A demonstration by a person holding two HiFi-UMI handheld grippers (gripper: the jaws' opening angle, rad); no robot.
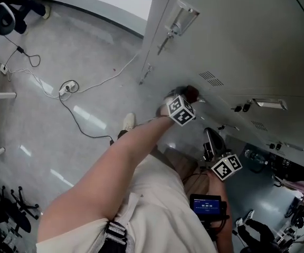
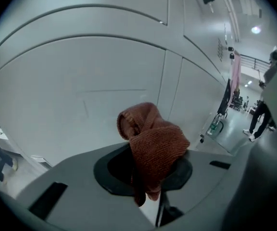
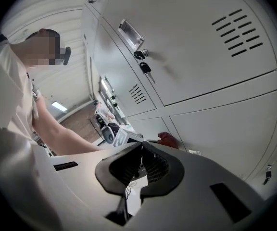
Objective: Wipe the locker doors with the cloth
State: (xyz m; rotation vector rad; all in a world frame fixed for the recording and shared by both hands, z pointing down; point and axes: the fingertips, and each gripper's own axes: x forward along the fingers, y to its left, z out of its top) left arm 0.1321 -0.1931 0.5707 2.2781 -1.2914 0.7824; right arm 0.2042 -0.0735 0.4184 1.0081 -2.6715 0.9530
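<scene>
Left gripper: the left gripper (image 2: 150, 150) has its fingers clamped on a rust-brown knitted cloth (image 2: 153, 134). The cloth bunches up past the tips, so a soft wad rather than hard plastic faces the metal.
Cloth position: it is held up to a lower panel of the pale grey metal locker doors (image 2: 81, 81), at the end of the person's outstretched left arm. No view shows whether it presses on the panel or sits just off it.
Right gripper: the right gripper (image 3: 141, 146) has its fingers pressed together with nothing between them. It hangs low by the person's hip, well apart from the cloth, probably to stay out of the way because wiping needs one hand.
Doors: all are shut, which gives a firm flat face to push against.
Step in hand: this looks like a wiping pass on one lower panel, with the other panels likely yet to be done.
Next move: it calls for steady pressure and broad strokes across the panel.
Risk: a small bunch of keys (image 3: 145, 67) hangs from the lock on an upper door, below its handle. The loose cloth could snag there or on the slotted vents (image 3: 237, 28).
</scene>
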